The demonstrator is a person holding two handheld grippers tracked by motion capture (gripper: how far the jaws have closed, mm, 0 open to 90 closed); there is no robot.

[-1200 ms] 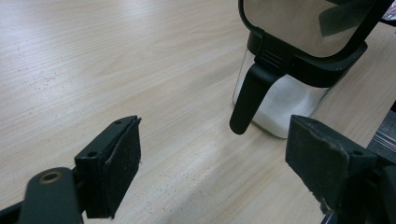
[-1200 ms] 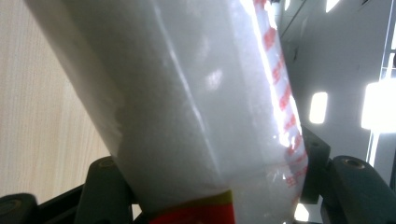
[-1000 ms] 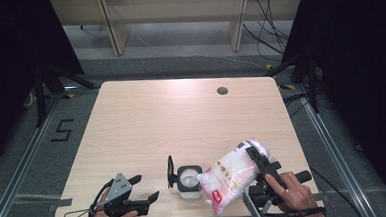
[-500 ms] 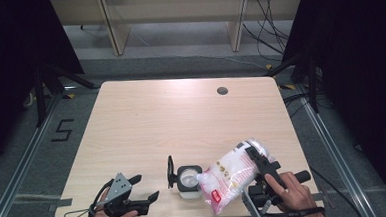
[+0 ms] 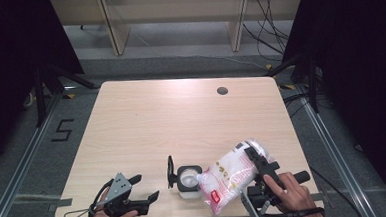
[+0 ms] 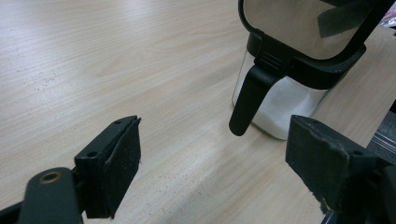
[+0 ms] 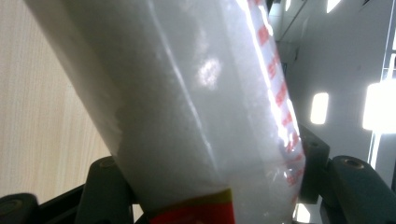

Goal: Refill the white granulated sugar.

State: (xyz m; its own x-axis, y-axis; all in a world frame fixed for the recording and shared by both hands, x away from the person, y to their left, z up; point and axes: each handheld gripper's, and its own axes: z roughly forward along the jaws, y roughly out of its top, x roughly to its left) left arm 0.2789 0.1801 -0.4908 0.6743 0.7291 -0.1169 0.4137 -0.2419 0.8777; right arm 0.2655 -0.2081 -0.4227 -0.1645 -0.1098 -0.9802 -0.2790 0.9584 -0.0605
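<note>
Starting on the left, the left gripper is resting on the light wooden table, jaws standing wide apart with nothing between them, pointing at the small clear glass jar with a black hinged lid just to its right. Over that jar, the right gripper is clamping a clear plastic bag of white grains, tilting its mouth into the jar. The bag's red print is too blurry to read.
</note>
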